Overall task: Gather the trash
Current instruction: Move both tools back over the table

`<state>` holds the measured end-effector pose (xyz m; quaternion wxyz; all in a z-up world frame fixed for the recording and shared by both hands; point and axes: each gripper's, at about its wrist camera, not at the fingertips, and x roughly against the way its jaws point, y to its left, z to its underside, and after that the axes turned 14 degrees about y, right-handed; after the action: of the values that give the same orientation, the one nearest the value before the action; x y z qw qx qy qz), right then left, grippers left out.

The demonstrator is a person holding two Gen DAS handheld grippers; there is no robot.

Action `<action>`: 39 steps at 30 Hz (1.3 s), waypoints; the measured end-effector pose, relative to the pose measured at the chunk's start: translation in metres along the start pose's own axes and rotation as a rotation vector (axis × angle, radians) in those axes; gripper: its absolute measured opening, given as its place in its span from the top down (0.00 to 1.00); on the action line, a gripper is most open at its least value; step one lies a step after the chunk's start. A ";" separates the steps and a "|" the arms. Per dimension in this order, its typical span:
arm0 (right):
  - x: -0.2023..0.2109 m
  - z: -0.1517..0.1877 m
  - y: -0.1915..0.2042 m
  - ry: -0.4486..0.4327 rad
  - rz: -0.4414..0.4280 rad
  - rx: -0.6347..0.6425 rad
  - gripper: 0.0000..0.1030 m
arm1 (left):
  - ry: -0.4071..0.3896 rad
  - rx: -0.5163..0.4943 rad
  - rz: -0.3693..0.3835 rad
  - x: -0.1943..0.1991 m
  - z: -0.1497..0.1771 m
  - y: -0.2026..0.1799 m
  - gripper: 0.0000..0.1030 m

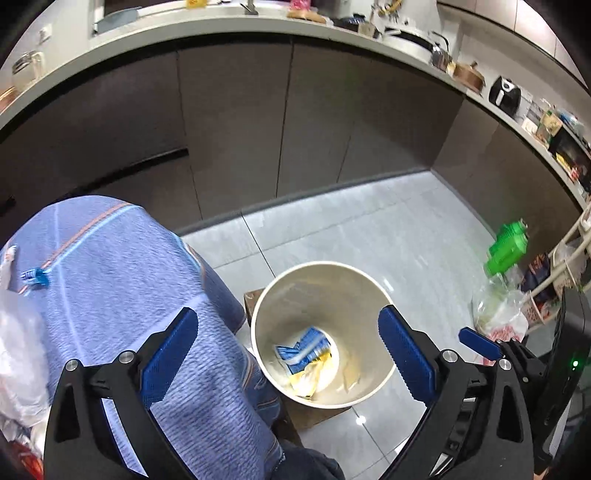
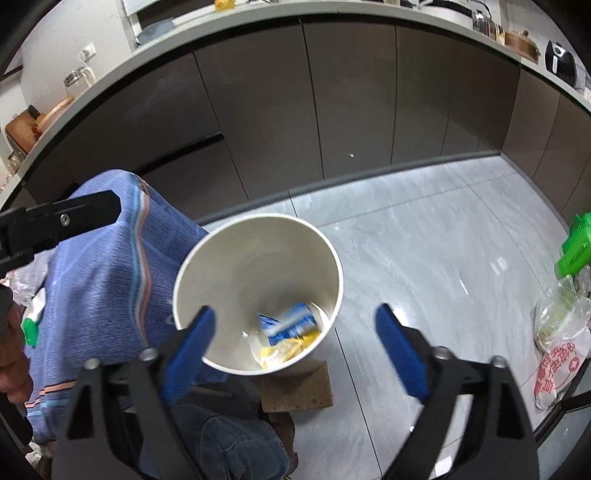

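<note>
A round cream bin (image 1: 380,291) stands on the grey tiled floor on a brown block (image 2: 295,391). Inside it lies a crumpled blue, white and yellow wrapper (image 1: 306,356), also seen in the right wrist view (image 2: 288,332) within the bin (image 2: 255,254). My left gripper (image 1: 288,332) is open and empty above the bin, its blue pads either side of the rim. My right gripper (image 2: 295,328) is open and empty over the bin's right side. The right gripper's blue fingertip (image 1: 476,341) shows at the right of the left view.
A blue striped cloth (image 1: 122,295) covers something left of the bin. Dark cabinets (image 1: 295,122) under a cluttered countertop (image 1: 229,22) lie ahead. A green object (image 1: 508,247), plastic bags (image 2: 561,332) and a rack (image 1: 565,258) stand at the right. White bags (image 1: 18,350) lie at left.
</note>
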<state>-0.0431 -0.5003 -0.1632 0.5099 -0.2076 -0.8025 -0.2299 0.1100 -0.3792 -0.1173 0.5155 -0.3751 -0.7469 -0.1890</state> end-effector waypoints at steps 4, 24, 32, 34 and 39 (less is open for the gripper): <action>0.017 0.000 0.010 -0.030 -0.002 0.036 0.04 | -0.034 0.038 0.003 0.026 0.008 0.012 0.08; 0.108 0.024 0.116 -0.176 -0.073 0.315 0.03 | -0.196 0.308 -0.122 0.175 0.124 0.092 0.08; 0.119 0.030 0.157 -0.238 -0.162 0.371 0.03 | -0.181 0.466 -0.175 0.200 0.189 0.162 0.08; 0.120 0.032 0.173 -0.247 -0.186 0.422 0.03 | -0.175 0.502 -0.184 0.205 0.202 0.176 0.08; 0.116 0.034 0.217 -0.204 -0.191 0.528 0.03 | -0.172 0.557 -0.198 0.209 0.225 0.200 0.08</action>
<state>0.0101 -0.2938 -0.0361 0.4391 -0.0134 -0.8975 -0.0378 0.0810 -0.0229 -0.0366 0.5124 -0.1593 -0.8438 0.0061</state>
